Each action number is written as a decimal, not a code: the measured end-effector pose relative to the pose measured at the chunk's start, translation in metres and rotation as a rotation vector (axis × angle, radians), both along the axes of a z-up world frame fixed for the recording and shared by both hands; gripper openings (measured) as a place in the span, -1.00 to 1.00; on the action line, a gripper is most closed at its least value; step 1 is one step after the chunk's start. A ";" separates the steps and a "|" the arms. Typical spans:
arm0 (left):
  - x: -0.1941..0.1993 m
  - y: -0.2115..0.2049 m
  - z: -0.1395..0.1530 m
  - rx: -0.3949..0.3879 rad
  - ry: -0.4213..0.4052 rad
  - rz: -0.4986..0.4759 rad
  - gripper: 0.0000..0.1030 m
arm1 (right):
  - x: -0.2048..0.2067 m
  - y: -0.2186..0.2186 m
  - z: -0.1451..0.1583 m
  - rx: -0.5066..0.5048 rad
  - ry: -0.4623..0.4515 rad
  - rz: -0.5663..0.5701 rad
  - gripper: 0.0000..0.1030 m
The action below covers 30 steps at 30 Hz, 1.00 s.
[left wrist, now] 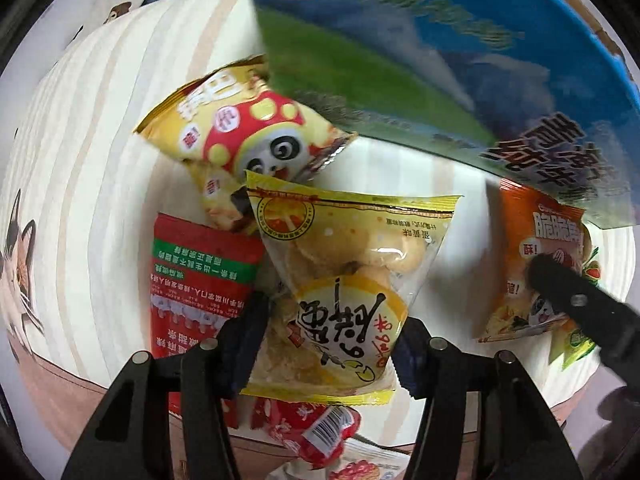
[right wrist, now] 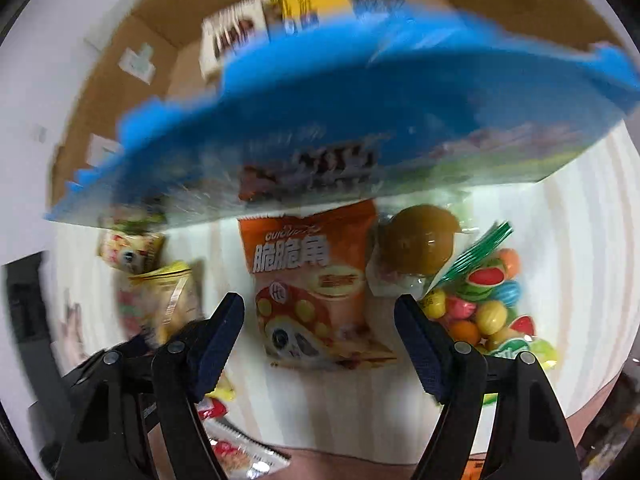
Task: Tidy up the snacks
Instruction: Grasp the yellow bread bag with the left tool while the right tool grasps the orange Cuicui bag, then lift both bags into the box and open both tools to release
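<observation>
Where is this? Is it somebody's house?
Probably a home. Snack packets like the yellow pastry packet lie on a striped cloth printed with a cartoon cat, and a cardboard box of snacks stands behind.

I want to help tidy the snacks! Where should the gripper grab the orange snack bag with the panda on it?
Best guess: grab the orange snack bag across its puffy middle, coming straight down from above. It lies flat on the striped table, its long sides face the right gripper's two open fingers, and both sides are bare. The top edge sits under the big blue bag.
</observation>
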State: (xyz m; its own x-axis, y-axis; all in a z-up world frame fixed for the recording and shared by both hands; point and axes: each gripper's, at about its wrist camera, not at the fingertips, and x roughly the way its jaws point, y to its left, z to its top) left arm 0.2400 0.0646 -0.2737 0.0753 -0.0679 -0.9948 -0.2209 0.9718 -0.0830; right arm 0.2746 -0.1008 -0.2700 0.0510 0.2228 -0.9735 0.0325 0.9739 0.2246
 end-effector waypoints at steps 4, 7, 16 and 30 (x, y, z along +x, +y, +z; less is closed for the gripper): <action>-0.004 0.000 -0.003 0.005 0.001 -0.009 0.05 | -0.003 0.017 -0.014 -0.072 -0.026 0.026 0.22; -0.005 -0.007 -0.001 0.037 0.002 -0.034 0.05 | -0.010 0.017 -0.010 -0.071 -0.042 0.001 0.05; -0.050 -0.030 0.007 0.046 0.034 -0.085 0.05 | -0.075 -0.022 -0.006 0.012 0.034 0.002 -0.01; -0.082 -0.053 -0.020 0.077 0.057 -0.143 0.11 | -0.108 -0.015 -0.023 -0.033 0.027 0.007 0.17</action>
State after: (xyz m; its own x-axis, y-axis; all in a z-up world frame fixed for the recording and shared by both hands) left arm 0.1578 0.0119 -0.2937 0.0140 0.0022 -0.9999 -0.0816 0.9967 0.0011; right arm 0.1661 -0.1157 -0.2932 0.0232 0.1911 -0.9813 0.0314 0.9809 0.1918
